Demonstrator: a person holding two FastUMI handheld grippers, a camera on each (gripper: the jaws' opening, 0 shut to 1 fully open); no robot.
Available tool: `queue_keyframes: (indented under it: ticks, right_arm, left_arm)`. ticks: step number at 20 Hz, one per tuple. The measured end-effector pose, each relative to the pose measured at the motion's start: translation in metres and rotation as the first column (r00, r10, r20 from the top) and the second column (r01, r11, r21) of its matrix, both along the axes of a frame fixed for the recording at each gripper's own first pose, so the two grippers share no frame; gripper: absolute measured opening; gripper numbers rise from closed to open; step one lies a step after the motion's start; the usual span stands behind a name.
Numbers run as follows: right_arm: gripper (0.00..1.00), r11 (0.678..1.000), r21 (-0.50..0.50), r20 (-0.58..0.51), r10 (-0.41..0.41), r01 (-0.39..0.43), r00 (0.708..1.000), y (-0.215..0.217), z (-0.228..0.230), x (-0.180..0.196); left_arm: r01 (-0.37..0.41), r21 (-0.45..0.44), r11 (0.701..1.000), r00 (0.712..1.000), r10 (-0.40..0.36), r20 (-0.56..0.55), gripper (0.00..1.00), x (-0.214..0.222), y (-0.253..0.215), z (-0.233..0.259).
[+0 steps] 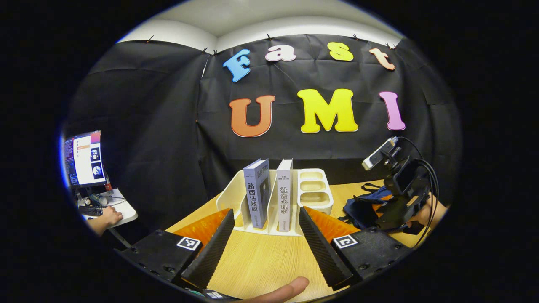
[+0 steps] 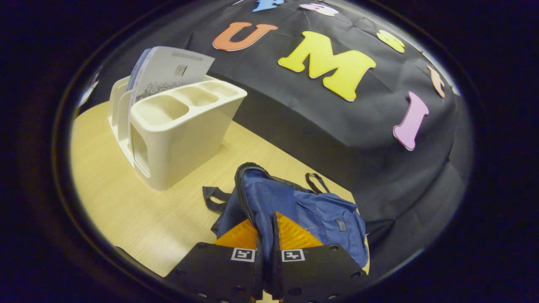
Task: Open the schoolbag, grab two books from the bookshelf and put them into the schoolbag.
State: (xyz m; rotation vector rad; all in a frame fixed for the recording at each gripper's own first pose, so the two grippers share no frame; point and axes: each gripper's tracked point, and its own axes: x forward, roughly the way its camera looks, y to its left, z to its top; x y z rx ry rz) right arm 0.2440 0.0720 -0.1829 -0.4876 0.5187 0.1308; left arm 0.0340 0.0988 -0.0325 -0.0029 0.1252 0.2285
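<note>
Presently, the left gripper (image 1: 266, 235) is held low over the wooden worktop (image 1: 261, 261) with its fingers spread wide and nothing between them, aimed at the cream bookshelf (image 1: 313, 191). Two books stand upright in the bookshelf's slots, spines toward the camera: a blue-grey book (image 1: 257, 192) on the left and a pale grey book (image 1: 285, 194) just beside it on the right. Three small open compartments sit at the bookshelf's right end. A fingertip (image 1: 286, 290) of the person holding the gripper shows at the bottom edge of the left gripper view.

In that same view the right gripper (image 1: 400, 198), with its camera and cables, is at the right, held by a hand (image 1: 425, 214) over the blue schoolbag (image 1: 366, 206), which lies on the worktop to the right of the bookshelf.

In the right gripper view the fingers are drawn together with only a thin gap, pinching the schoolbag's (image 2: 294, 206) dark zipper edge (image 2: 244, 198). The bag lies slumped near the worktop's far edge, close to the bookshelf's (image 2: 177, 130) compartment end, not touching it

At far left a monitor (image 1: 84, 158) and another person's hand (image 1: 110, 216) on a small side table are visible
</note>
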Motion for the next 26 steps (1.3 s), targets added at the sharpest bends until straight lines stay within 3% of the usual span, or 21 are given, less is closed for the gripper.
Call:
queue_keyframes:
  ticks: [4, 8, 10, 12, 18, 20, 26]
  right_arm:
    - [0.08, 0.991, 0.130, 0.004, 0.014, -0.014, 1.000, -0.025, 0.029, 0.004]
    - [0.08, 0.979, 0.202, 0.019, 0.025, -0.028, 1.000, -0.049, 0.048, 0.009]
    - [0.08, 0.969, 0.243, 0.025, 0.031, -0.036, 0.999, -0.065, 0.058, 0.015]
    - [0.08, 0.962, 0.271, 0.031, 0.023, -0.030, 0.999, -0.081, 0.064, 0.020]
    - [0.08, 0.942, 0.334, 0.040, 0.025, -0.037, 0.999, -0.120, 0.081, 0.036]
    - [0.08, 0.941, 0.334, 0.049, 0.033, -0.047, 0.998, -0.129, 0.088, 0.036]
    - [0.08, 0.912, 0.410, 0.085, -0.012, -0.024, 0.996, -0.160, 0.114, 0.046]
  left_arm:
    - [0.041, -0.075, 0.996, 0.997, -0.045, -0.059, 0.98, 0.028, 0.004, -0.008]
    - [0.060, -0.028, 0.998, 0.990, -0.063, -0.123, 0.99, 0.060, 0.013, -0.005]
    - [0.106, -0.026, 0.994, 0.985, -0.108, -0.133, 0.98, 0.080, 0.007, 0.005]
    - [0.150, -0.021, 0.988, 0.981, -0.151, -0.123, 0.98, 0.108, 0.002, 0.020]
    - [0.184, -0.079, 0.980, 0.976, -0.191, -0.106, 0.98, 0.176, 0.006, 0.064]
    - [0.197, -0.044, 0.980, 0.971, -0.201, -0.132, 0.98, 0.201, 0.008, 0.075]
    - [0.244, -0.122, 0.962, 0.914, -0.270, -0.302, 0.97, 0.239, -0.013, 0.058]
